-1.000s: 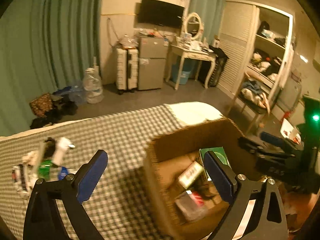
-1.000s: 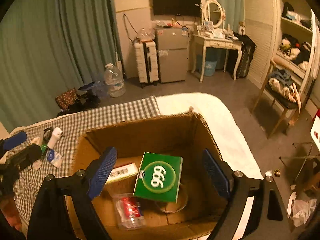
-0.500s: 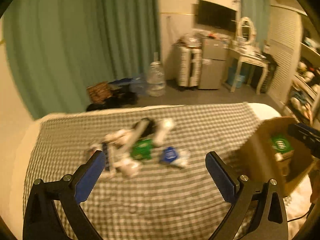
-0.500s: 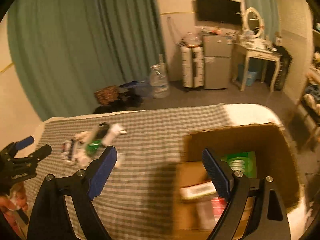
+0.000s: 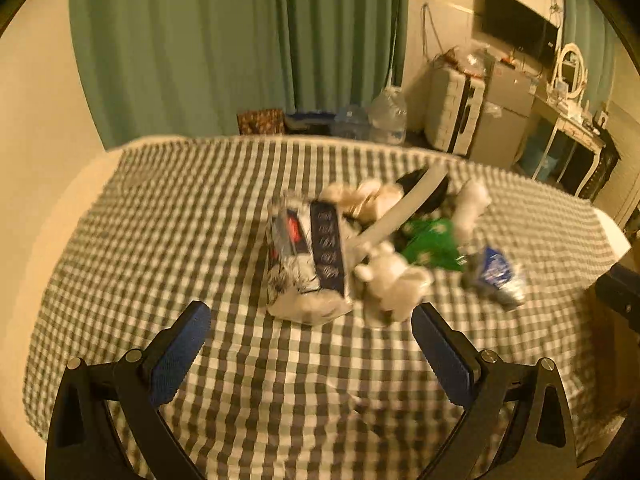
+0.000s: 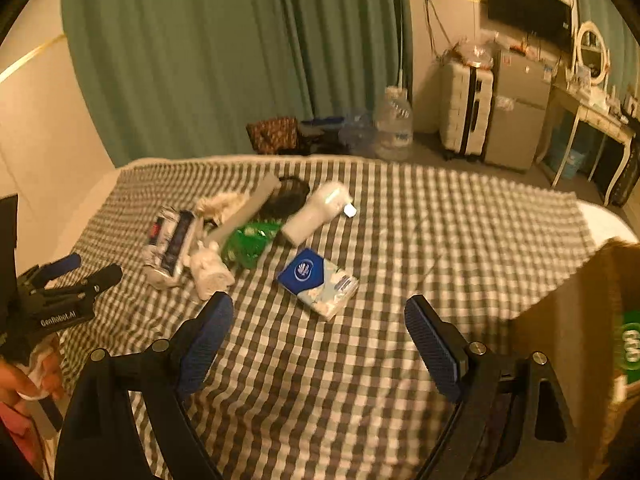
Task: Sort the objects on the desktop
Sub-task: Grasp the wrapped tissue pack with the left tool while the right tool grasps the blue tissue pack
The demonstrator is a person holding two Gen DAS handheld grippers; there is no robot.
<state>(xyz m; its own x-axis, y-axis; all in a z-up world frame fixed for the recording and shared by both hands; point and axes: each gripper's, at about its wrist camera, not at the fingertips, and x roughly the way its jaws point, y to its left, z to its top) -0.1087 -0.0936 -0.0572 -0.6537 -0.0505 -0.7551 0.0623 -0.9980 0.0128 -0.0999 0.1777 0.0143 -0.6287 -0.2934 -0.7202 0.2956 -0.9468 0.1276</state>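
I am holding my left gripper (image 5: 310, 332) wide over the checked cloth (image 5: 200, 220), gripping nothing — the blurred heap of objects (image 5: 372, 248) is lying just past my fingertips at twelve o'clock, a dark-labelled packet (image 5: 308, 260) nearest. My right gripper (image 6: 318, 330) is also gaping wide and empty; the blue tissue pack (image 6: 318, 282) is sitting just ahead at twelve o'clock, apart from the heap (image 6: 224, 232) at ten o'clock. The cardboard box (image 6: 580, 320) is standing at three o'clock — a green carton (image 6: 630, 344) is showing inside.
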